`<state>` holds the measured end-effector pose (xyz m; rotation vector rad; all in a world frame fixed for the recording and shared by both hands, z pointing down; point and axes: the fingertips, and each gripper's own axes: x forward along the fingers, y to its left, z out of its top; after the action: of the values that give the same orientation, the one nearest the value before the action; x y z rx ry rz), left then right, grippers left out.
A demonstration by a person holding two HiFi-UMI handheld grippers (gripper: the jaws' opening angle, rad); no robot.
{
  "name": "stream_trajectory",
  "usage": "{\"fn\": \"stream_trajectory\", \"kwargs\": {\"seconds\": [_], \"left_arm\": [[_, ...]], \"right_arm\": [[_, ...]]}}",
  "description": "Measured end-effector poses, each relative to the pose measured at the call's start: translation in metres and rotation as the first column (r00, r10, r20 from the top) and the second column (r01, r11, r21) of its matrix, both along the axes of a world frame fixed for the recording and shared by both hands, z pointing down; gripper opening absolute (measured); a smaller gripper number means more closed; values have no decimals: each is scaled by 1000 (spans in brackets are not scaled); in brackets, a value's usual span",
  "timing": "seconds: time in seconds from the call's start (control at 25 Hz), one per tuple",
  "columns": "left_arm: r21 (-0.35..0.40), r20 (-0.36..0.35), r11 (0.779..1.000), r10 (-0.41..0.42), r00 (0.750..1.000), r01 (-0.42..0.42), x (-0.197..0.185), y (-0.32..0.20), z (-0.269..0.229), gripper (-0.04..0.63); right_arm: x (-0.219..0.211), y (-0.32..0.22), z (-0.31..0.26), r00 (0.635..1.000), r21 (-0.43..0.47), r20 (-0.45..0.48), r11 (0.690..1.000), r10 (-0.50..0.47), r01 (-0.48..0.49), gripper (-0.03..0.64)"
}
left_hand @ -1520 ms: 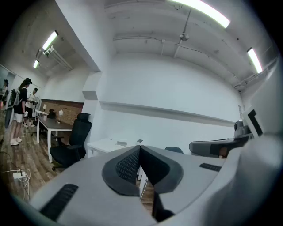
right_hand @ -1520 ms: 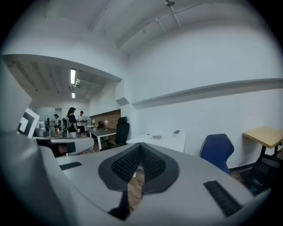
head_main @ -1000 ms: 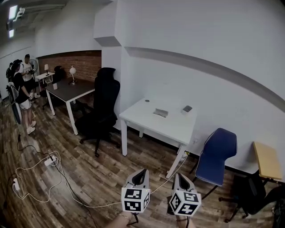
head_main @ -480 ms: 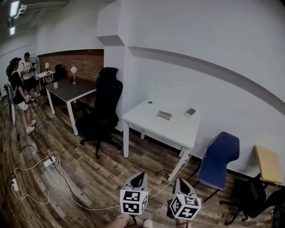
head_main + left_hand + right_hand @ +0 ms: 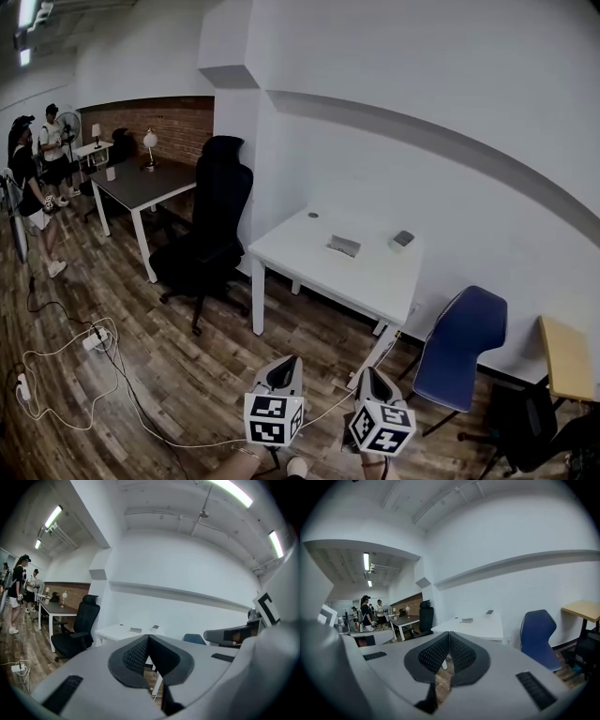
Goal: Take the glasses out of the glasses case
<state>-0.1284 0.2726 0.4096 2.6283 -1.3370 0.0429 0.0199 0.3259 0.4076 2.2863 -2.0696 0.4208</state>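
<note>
A white table (image 5: 367, 279) stands against the far wall, well ahead of both grippers. On it lie a flat grey object (image 5: 343, 246) and a small dark case-like object (image 5: 403, 238); both are too small to identify. My left gripper (image 5: 284, 372) and right gripper (image 5: 372, 382) hang side by side at the bottom of the head view, above the wooden floor. In the left gripper view the left gripper (image 5: 148, 637) has its pads pressed together with nothing between them. The right gripper (image 5: 449, 633) is likewise shut and empty, with the white table (image 5: 480, 626) beyond it.
A black office chair (image 5: 211, 234) stands left of the white table beside a dark desk (image 5: 141, 187). A blue chair (image 5: 459, 342) and a wooden side table (image 5: 565, 361) are to the right. Cables and power strips (image 5: 94, 337) lie on the floor; people (image 5: 33, 187) stand far left.
The view has shifted a little and both grippers sit slightly lower and further left in the head view. The people at far left have moved. Both grippers stay shut.
</note>
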Motion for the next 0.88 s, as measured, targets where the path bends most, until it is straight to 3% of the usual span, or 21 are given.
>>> {"fn": "stream_trajectory", "kwargs": {"seconds": [0.56,0.88], "left_arm": [[16,14,1000,-23,1000,23,83,-137,-16,8],[-14,14,998,-68,998,68,101,-192,-7,8]], "right_arm": [[85,-139,-22,1000,9,-13,1000,-29,29,32],[116,-195,-15,999,-11,0,999,-50,50,32]]}}
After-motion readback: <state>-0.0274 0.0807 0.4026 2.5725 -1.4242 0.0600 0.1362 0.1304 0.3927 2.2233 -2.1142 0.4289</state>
